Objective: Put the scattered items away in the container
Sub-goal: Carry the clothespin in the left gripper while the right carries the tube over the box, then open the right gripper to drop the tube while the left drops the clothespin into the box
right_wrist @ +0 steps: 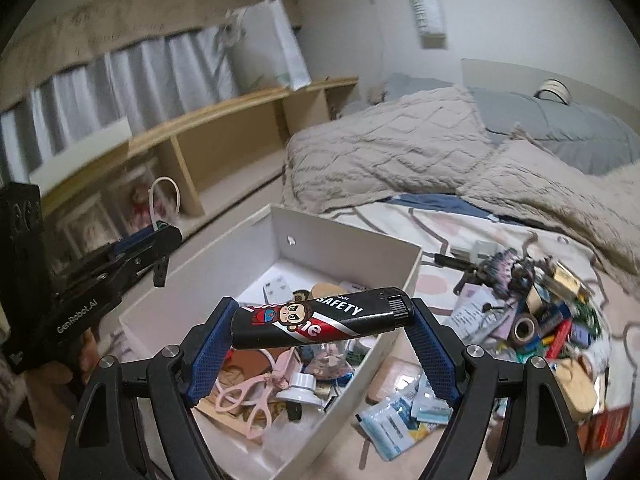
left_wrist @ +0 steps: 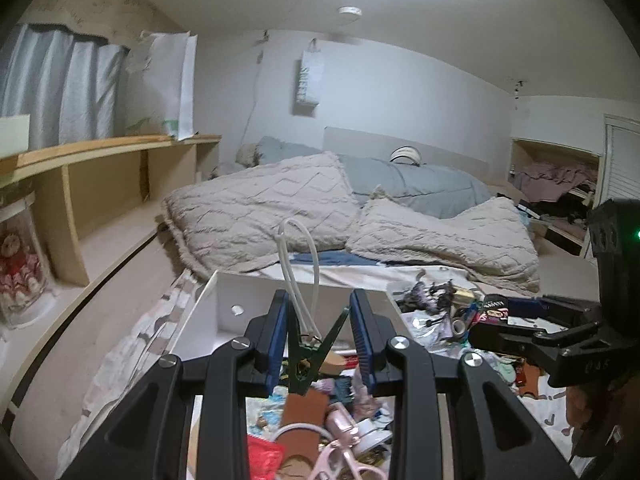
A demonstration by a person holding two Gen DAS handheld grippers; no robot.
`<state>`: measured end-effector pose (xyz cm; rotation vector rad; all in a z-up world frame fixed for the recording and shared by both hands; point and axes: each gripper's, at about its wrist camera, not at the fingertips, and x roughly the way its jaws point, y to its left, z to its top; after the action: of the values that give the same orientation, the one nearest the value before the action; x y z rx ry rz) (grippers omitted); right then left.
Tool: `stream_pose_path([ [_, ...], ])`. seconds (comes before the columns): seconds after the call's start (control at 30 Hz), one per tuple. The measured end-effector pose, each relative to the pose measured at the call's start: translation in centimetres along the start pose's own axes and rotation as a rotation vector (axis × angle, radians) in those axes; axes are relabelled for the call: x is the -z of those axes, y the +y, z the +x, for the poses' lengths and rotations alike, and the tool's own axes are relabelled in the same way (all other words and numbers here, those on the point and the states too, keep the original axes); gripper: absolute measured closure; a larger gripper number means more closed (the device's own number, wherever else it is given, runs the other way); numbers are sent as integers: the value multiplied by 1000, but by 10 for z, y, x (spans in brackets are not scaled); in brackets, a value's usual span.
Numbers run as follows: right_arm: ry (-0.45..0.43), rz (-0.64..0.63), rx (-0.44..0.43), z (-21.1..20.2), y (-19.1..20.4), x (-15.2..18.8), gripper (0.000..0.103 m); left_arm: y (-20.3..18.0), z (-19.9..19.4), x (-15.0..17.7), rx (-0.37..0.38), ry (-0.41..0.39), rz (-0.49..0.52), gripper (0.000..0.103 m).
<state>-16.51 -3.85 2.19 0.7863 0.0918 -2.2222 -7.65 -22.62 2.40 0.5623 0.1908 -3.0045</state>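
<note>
White box [right_wrist: 352, 240] holds pink scissors [right_wrist: 248, 396]; left hand-held gripper [left_wrist: 320, 344] pinches a green clip [left_wrist: 310, 360], right [right_wrist: 320, 332] clamps a lighter [right_wrist: 320, 318].

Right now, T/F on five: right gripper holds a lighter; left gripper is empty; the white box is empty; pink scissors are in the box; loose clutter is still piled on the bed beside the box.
1. The right gripper holds a lighter. True.
2. The left gripper is empty. False: it is shut on a green clip with a white loop.
3. The white box is empty. False: it already holds many items.
4. Pink scissors lie in the box. True.
5. Clutter remains on the bed beside the box. True.
</note>
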Motion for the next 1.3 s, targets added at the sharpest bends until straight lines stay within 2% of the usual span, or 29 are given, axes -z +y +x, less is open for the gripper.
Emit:
stream_pose_path([
  [0.13, 71, -87, 34, 25, 12, -10, 19, 11, 9, 6, -15, 30, -23, 73],
  [0.3, 141, -256, 150, 62, 24, -16, 19, 21, 13, 11, -22, 49, -45, 73],
  [0.43, 207, -339, 213, 90, 26, -17, 19, 27, 16, 13, -25, 58, -57, 72],
  [0.7, 387, -481, 272, 143, 34, -10, 19, 37, 23, 19, -28, 103, -60, 72],
  [0.83, 449, -496, 313, 162, 31, -6, 19, 43, 27, 22, -29, 127, -68, 72],
  [1.0, 393, -441, 361, 158, 23, -8, 15, 49, 29, 25, -32, 141, -79, 72],
  [1.1, 355, -392, 342, 147, 22, -10, 8, 50, 31, 26, -32, 153, -78, 72],
  [1.3, 331, -379, 317, 135, 26, -11, 8, 42, 36, 32, -18, 192, -54, 72],
])
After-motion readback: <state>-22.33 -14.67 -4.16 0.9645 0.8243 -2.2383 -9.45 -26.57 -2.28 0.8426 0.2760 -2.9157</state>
